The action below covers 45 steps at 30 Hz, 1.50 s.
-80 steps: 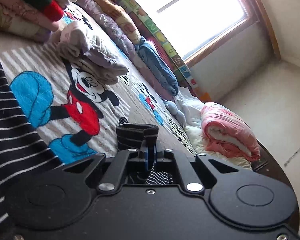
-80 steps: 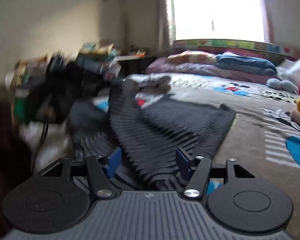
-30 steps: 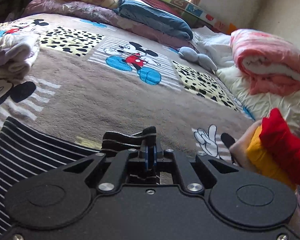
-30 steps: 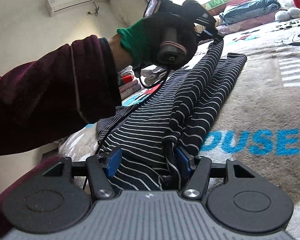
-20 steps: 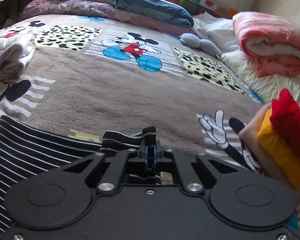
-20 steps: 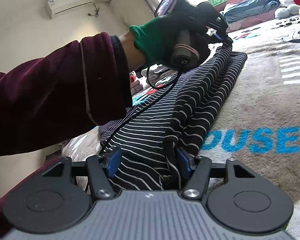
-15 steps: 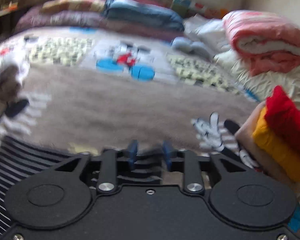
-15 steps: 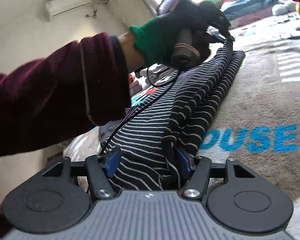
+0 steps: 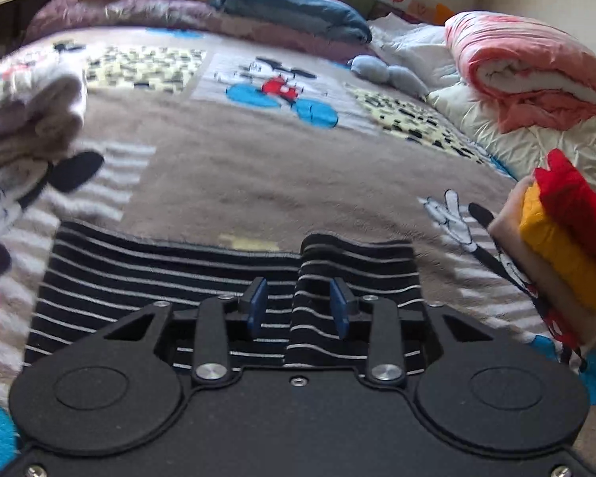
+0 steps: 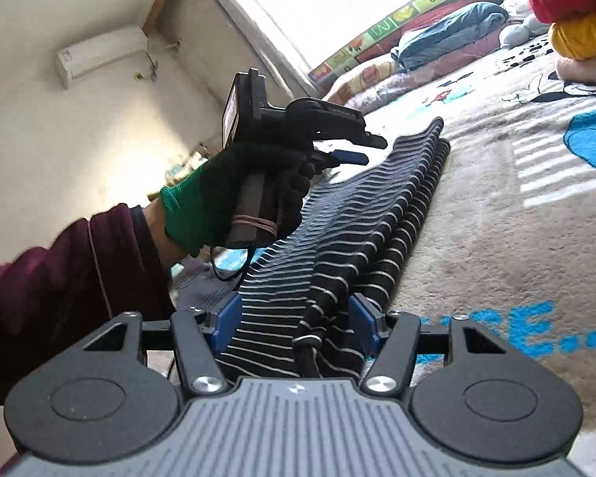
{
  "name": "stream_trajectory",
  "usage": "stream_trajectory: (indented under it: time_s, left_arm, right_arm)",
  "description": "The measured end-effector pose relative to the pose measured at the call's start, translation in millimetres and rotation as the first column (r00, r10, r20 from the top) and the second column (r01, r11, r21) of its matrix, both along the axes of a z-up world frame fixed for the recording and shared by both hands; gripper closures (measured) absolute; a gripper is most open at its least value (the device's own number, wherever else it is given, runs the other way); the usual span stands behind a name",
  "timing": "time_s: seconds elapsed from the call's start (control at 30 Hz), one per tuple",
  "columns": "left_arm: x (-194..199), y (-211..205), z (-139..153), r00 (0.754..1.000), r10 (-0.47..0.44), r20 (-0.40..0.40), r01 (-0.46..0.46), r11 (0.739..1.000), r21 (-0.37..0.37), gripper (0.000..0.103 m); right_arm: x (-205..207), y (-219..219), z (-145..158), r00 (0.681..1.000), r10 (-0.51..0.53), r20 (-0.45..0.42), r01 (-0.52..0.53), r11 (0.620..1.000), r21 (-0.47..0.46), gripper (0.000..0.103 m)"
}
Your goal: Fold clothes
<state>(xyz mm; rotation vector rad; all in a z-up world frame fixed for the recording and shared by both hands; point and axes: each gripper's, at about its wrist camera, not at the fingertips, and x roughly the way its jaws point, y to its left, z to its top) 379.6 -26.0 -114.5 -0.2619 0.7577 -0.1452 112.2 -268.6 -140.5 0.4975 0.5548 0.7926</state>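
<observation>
The left gripper [image 9: 296,309] has its fingers spread over a raised fold of the striped garment [image 9: 147,278], gripping nothing; the right gripper [image 10: 294,328] fingers stand wide around the bunched edge. The garment is soft, light and limp, lying partly doubled on the bed [image 9: 258,167]; corners and hems look best to pinch. Open blanket lies ahead; a folded stack [image 9: 568,238] crowds the bed's right edge.

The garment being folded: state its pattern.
Striped garment: black with thin white stripes, clearest in the right wrist view.

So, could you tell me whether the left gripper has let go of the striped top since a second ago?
Yes. The left gripper has opened, and the striped top now lies flat on the blanket between its fingers.
</observation>
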Motion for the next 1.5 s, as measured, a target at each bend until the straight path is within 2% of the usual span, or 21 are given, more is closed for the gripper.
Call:
stream_trajectory:
  time_s: [0.03, 0.07, 0.1, 0.23, 0.37, 0.47, 0.5, 0.57, 0.6, 0.67, 0.8, 0.87, 1.0, 1.17, 1.27, 1.37, 1.4, 1.43, 1.5]
  left_arm:
    - [0, 2, -1, 1.0, 0.002, 0.0, -0.002, 1.0, -0.012, 0.072]
    - [-1, 4, 0, 1.0, 0.005, 0.006, -0.005, 1.0, -0.023, 0.082]
    - [-2, 7, 0, 1.0, 0.008, 0.011, -0.007, 0.999, -0.035, 0.1]
    - [-6, 16, 3, 0.999, 0.02, 0.033, -0.017, 0.997, -0.08, 0.1]
    - [-11, 25, 6, 0.998, 0.034, 0.055, -0.027, 0.992, -0.126, 0.1]
    - [-6, 21, 0, 0.999, -0.005, 0.035, 0.009, 0.993, -0.121, 0.1]
    - [-3, 18, -2, 0.999, -0.025, 0.02, 0.027, 0.993, -0.111, 0.099]
    - [-7, 5, 4, 0.999, -0.024, 0.048, 0.021, 0.999, 0.048, 0.097]
    - [-12, -2, 9, 0.996, -0.04, 0.082, 0.03, 0.993, 0.117, 0.097]
    - [-24, -19, 21, 0.982, -0.109, 0.152, 0.076, 0.975, 0.206, 0.097]
    - [-24, -63, 26, 0.949, -0.271, 0.162, 0.21, 0.925, 0.317, 0.097]
    - [-7, -78, 18, 0.949, -0.286, 0.131, 0.228, 0.913, 0.337, 0.097]
    - [36, -87, -7, 0.97, -0.239, 0.033, 0.212, 0.91, 0.356, 0.097]
    - [51, -89, -11, 0.98, -0.197, -0.003, 0.185, 0.915, 0.359, 0.097]
    - [54, -93, -12, 0.98, -0.201, -0.016, 0.19, 0.897, 0.399, 0.097]
    - [47, -89, 1, 0.983, -0.185, 0.017, 0.164, 0.905, 0.393, 0.095]
    - [38, -86, 8, 0.981, -0.189, 0.045, 0.157, 0.907, 0.39, 0.093]
    - [27, -83, 15, 0.978, -0.195, 0.072, 0.153, 0.91, 0.386, 0.086]
    - [0, -73, 28, 0.972, -0.199, 0.124, 0.142, 0.919, 0.367, 0.082]
  right_arm:
    - [2, 2, -2, 1.0, -0.006, -0.011, 0.006, 1.0, -0.011, 0.053]
    - [3, 3, -4, 1.0, -0.012, -0.023, 0.011, 1.0, -0.02, 0.057]
    - [5, 2, -6, 0.999, -0.016, -0.036, 0.016, 1.0, -0.016, 0.062]
    - [13, -3, -14, 0.996, -0.005, -0.088, 0.009, 0.999, 0.04, 0.074]
    - [18, -3, -19, 0.993, 0.002, -0.114, 0.003, 0.999, 0.047, 0.076]
    - [20, -4, -21, 0.992, 0.004, -0.129, 0.003, 0.999, 0.053, 0.076]
    - [21, -5, -22, 0.991, 0.004, -0.135, 0.004, 0.999, 0.054, 0.077]
    - [22, -5, -22, 0.99, 0.002, -0.139, 0.005, 0.999, 0.054, 0.077]
    - [22, -5, -22, 0.99, 0.002, -0.141, 0.006, 0.999, 0.053, 0.078]
    - [23, -6, -23, 0.99, -0.002, -0.143, 0.011, 0.998, 0.059, 0.078]
    - [24, -8, -24, 0.99, -0.008, -0.143, 0.019, 0.997, 0.072, 0.079]
    - [23, -8, -24, 0.99, -0.008, -0.143, 0.019, 0.997, 0.074, 0.079]
    - [23, -7, -25, 0.989, -0.005, -0.145, 0.016, 0.997, 0.075, 0.079]
    - [22, -8, -28, 0.988, 0.004, -0.158, 0.007, 0.997, 0.072, 0.08]
    - [22, -4, -27, 0.988, 0.007, -0.154, 0.001, 0.999, 0.053, 0.08]
    - [22, -2, -26, 0.989, 0.001, -0.148, 0.004, 0.999, 0.034, 0.081]
    - [21, -2, -25, 0.99, -0.003, -0.144, 0.008, 0.999, 0.034, 0.082]
    - [21, -3, -24, 0.99, -0.008, -0.14, 0.013, 0.999, 0.036, 0.082]
    - [17, -6, -21, 0.992, -0.025, -0.122, 0.03, 0.999, 0.042, 0.08]
